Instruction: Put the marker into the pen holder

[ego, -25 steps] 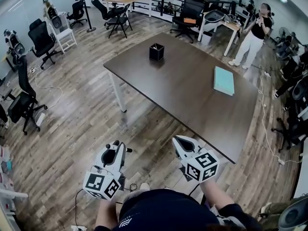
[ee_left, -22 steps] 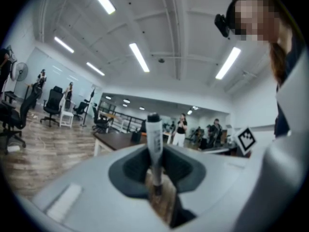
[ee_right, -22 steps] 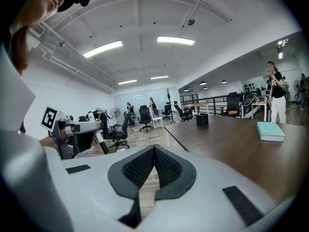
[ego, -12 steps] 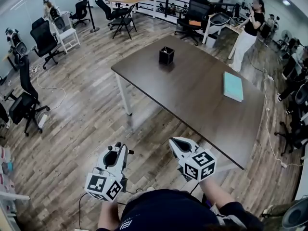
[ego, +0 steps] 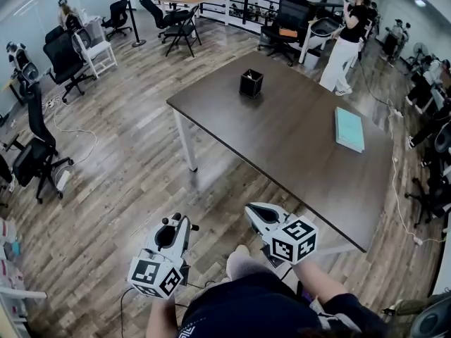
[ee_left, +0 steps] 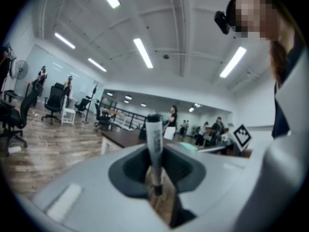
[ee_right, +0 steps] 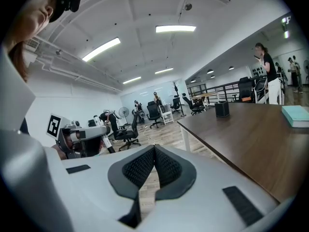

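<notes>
The grey, black-capped marker (ee_left: 154,141) stands upright between the dark pads of my left gripper (ee_left: 155,170), which is shut on it. In the head view that gripper (ego: 176,225) hovers over the wooden floor, well short of the table. My right gripper (ego: 255,210) is beside it, near the table's front corner. Its pads (ee_right: 145,166) meet with nothing between them. The black square pen holder (ego: 251,83) stands near the far end of the dark brown table (ego: 282,136) and also shows far off in the right gripper view (ee_right: 222,109).
A teal book (ego: 349,129) lies by the table's right edge. A person (ego: 344,44) stands beyond the far corner. Office chairs (ego: 67,58) and desks line the left and back of the room. A white table leg (ego: 186,143) stands at the near left corner.
The table and pen holder have shifted right and slightly down in the head view as I step closer. The person at the back has walked left. Both grippers hold as before.
</notes>
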A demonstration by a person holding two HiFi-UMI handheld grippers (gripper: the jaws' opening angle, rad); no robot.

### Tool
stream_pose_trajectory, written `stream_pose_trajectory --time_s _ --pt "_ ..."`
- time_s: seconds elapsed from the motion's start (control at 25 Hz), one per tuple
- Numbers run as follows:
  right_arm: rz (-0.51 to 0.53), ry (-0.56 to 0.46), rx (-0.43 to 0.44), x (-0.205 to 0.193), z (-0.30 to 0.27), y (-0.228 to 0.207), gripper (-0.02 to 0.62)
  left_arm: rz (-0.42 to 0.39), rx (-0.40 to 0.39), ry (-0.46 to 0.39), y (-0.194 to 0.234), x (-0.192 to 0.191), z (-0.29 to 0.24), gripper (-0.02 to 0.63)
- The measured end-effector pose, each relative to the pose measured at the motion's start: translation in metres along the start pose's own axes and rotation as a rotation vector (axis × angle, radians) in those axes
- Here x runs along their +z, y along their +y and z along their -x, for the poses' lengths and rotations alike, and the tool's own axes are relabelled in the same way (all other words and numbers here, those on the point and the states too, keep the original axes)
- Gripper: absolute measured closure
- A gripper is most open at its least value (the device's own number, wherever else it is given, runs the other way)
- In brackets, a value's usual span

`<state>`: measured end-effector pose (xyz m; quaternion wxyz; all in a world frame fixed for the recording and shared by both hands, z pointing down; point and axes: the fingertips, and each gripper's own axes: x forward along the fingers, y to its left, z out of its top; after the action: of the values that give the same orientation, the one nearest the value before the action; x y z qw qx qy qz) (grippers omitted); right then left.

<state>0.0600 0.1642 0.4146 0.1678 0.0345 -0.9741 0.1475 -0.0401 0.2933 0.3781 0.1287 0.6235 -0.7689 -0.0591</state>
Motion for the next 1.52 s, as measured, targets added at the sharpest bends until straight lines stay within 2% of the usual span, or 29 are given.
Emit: stream_pose_trajectory --time_s 0.32,0.56,0.72,1.12,1.32,1.52 --pt "0.011 0.016 0.024 0.019 -0.056 -0.035 0.594 0.017 0.034 0.018 0.037 0.0 -0.044 0.532" --pt "0.044 0.025 0.052 0.052 -0.11 -0.075 0.594 -0.006 0.069 0.021 0.075 0.022 -0.106 0.532" --pt "0.052 0.017 0.041 0.077 -0.138 -0.111 0.594 -0.026 0.069 0.033 0.097 0.039 -0.154 0.532" --pt "0.033 0.017 -0.038 0.096 -0.175 -0.195 0.594 -0.057 -0.046 0.063 0.113 0.051 -0.274 0.532" --pt "0.04 0.014 -0.075 0.099 -0.171 -0.212 0.594 -0.046 -0.12 0.081 0.105 0.044 -0.309 0.532" --pt "0.04 -0.01 -0.116 0.113 -0.166 -0.221 0.594 -0.058 -0.19 0.086 0.093 0.055 -0.341 0.532"
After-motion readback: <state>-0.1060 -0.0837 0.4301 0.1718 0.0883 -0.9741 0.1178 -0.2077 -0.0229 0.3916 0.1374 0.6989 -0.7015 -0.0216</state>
